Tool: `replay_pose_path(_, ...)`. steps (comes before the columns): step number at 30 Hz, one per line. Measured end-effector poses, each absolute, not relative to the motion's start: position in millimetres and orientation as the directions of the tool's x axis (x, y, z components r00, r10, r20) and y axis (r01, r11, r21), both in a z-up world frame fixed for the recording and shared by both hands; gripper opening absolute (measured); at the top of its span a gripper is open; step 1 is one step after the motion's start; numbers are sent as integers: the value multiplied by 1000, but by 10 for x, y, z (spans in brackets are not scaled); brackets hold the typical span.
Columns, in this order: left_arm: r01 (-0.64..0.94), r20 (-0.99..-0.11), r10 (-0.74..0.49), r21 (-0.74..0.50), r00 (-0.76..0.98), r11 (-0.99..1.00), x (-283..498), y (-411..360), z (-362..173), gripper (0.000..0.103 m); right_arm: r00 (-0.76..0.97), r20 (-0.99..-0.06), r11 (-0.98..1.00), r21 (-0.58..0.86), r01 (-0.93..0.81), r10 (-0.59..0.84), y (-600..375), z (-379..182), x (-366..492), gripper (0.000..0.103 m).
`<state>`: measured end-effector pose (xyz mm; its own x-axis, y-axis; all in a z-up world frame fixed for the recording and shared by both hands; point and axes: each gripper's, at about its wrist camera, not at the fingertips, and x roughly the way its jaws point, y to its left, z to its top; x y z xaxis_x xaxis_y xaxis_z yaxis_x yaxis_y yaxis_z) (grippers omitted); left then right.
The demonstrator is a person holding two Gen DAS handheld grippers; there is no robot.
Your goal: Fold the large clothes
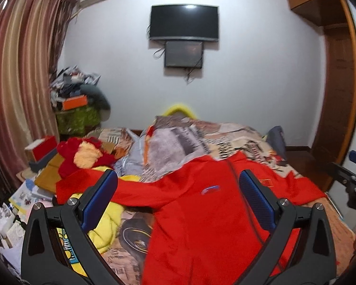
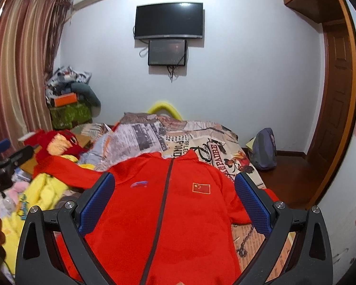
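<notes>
Two grippers, both spread wide and grasping nothing: left gripper point(image 1: 178, 190) and right gripper point(image 2: 174, 191) poised above the red jacket point(image 2: 168, 213). Jacket laid front-up on the bed point(image 2: 201, 142), zip closed, collar toward the far wall, one sleeve stretched out over a yellow garment point(image 1: 106, 220). Flag patch point(image 2: 201, 188) on the chest. Red plush toy point(image 1: 83, 153) farther back, beside the curtain point(image 1: 19, 83).
</notes>
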<state>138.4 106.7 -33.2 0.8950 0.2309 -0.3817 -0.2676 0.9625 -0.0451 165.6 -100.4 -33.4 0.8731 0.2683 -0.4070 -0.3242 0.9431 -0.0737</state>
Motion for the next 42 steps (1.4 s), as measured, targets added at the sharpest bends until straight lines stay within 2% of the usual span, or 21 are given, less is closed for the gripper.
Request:
replay_pose_path(4, -303, -460, 227, -98, 859, 948, 1703, 1551, -611, 103, 854, -458, 938, -110, -329, 246, -924, -522, 1930, 100)
replay_pose_path(8, -323, -576, 191, -136, 795, 936, 2043, 2085, -1005, 103, 821, -529, 940, -114, -321, 216, -879, -737, 2272, 100)
replay_pose_path(15, -367, -706, 88, -255, 703, 895, 2319, 2812, -1677, 103, 698, -687, 950, -38, -309, 200, -922, -1154, 2779, 100)
replay_pose_path(24, -464, -724, -20, -463, 690, 755, 2463, 3664, -2166, 103, 550, -804, 950, 56, -306, 225, -919, -1597, 3109, 100)
replay_pose_path(27, -475, -703, -60, -539, 709, 695, 2528, 3916, -2284, 95, 534, -817, 950, 54, -308, 219, -889, -1670, 3162, 100)
replay_pose_path(32, -475, -640, -148, -687, 754, 550, 2654, 4282, -2536, 76, 521, -826, 948, 46, -315, 213, -873, -1716, 3244, 100)
replay_pose_path(34, -510, -653, -137, -689, 744, 515, 2702, 4407, -2632, 72, 517, -828, 948, 52, -315, 217, -884, -1724, 3258, 100)
replay_pose_path(38, -568, -689, -78, -652, 721, 503, 2786, 4565, -2715, 52, 516, -828, 949, 58, -309, 219, -889, -1724, 3277, 100)
replay_pose_path(42, -583, -687, -37, -643, 726, 497, 2853, 4621, -2690, 50, 510, -832, 951, 63, -302, 217, -900, -1732, 3285, 100)
